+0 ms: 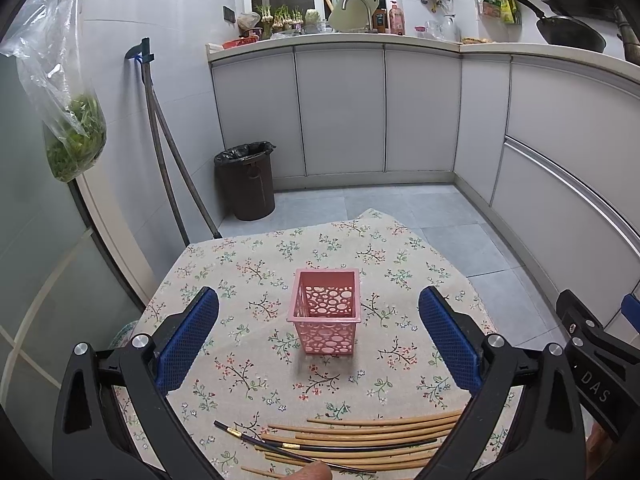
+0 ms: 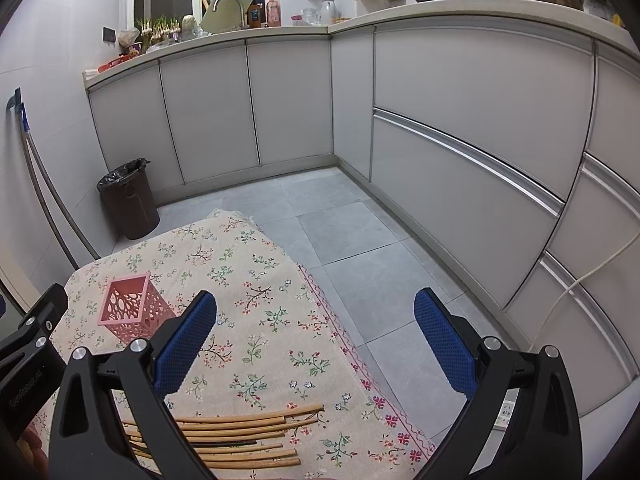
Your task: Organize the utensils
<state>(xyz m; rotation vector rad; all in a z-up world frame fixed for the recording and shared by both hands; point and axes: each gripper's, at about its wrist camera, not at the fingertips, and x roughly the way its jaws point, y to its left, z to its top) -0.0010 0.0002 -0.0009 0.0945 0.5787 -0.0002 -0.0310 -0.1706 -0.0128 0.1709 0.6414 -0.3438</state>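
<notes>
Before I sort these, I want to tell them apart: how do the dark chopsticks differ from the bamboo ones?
The dark chopsticks are black with gold bands; the bamboo chopsticks are plain tan. There are only two dark chopsticks I can make out, against many bamboo chopsticks. One dark chopstick lies slanted across the pile, while the bamboo chopsticks run roughly parallel. Both kinds lie flat on the floral tablecloth, outside the pink basket.

Pink perforated basket (image 1: 326, 312) stands upright and empty, mouth open to the top, dead ahead of the left jaws and centred in the gap between them; from the right wrist it sits off beyond the left jaw. Below and short of the jaws, the bamboo chopsticks (image 1: 372, 440) lie flat, side by side, in a loose row. Two dark chopsticks (image 1: 296, 449) cross among them, slightly angled.
</notes>
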